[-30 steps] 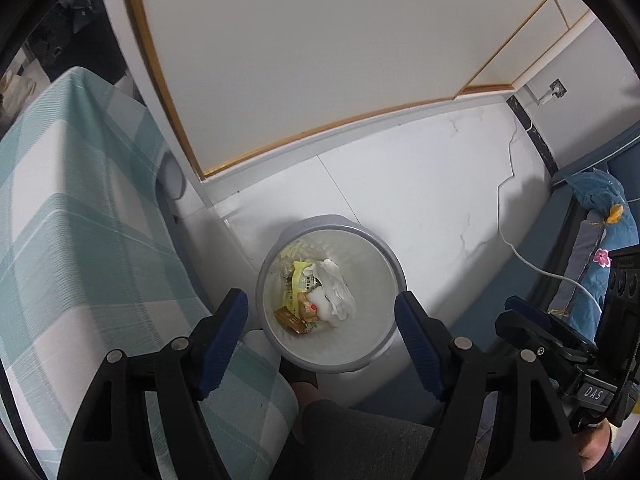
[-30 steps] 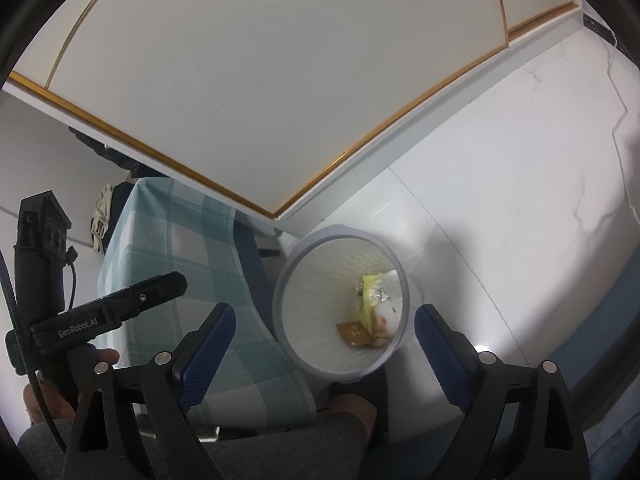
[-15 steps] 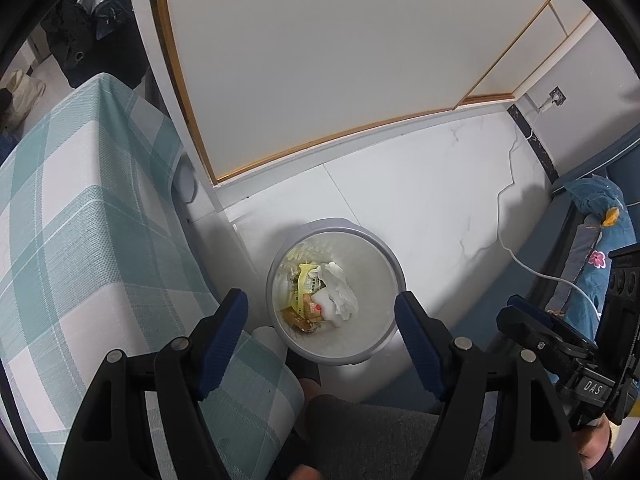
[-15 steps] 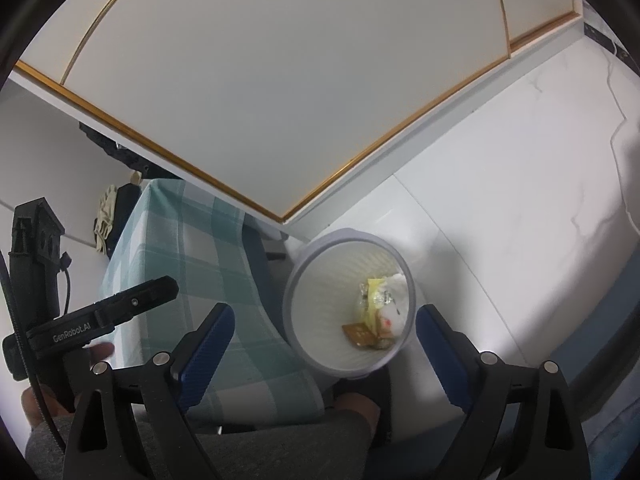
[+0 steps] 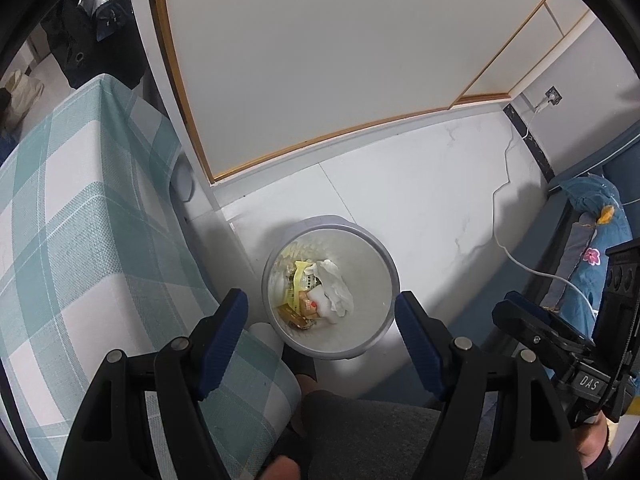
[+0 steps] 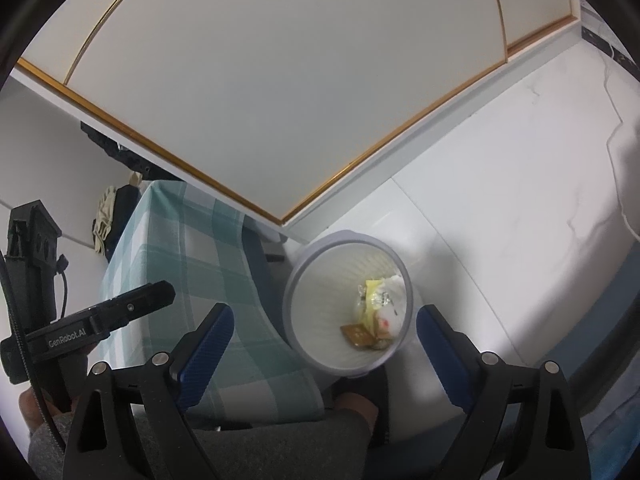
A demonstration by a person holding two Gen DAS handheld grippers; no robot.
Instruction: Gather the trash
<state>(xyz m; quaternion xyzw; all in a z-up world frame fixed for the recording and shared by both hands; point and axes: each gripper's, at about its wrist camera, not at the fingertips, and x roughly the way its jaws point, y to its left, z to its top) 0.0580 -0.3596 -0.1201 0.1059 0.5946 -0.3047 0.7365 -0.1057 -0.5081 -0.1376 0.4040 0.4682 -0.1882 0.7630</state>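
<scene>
A grey round trash bin [image 5: 384, 332] [image 6: 298, 276] stands on the white floor beside a table. Inside it lie a crumpled white tissue [image 5: 336, 286], a yellow wrapper [image 5: 298, 280] [image 6: 372, 290] and a brown packet [image 5: 294, 316] [image 6: 358, 336]. My left gripper [image 5: 322, 306] hangs high above the bin, open, nothing between its blue fingertips. High over the same bin, my right gripper [image 6: 324, 320] is open and empty too. Each gripper shows in the other's view: the right one [image 5: 560, 344] at the right edge, the left one [image 6: 100, 322] at the left edge.
A table with a teal and white checked cloth [image 5: 80, 248] [image 6: 188, 264] stands left of the bin. A white cabinet with gold trim [image 5: 340, 60] is behind. A white cable [image 5: 504, 216] runs across the floor. Blue bedding [image 5: 600, 236] lies right. My grey-clad leg [image 5: 380, 432] and foot are below.
The bin has slid slightly lower in both views and more of the checked table and cabinet shows. Both grippers stay open; the trash in the bin is unmoved.
</scene>
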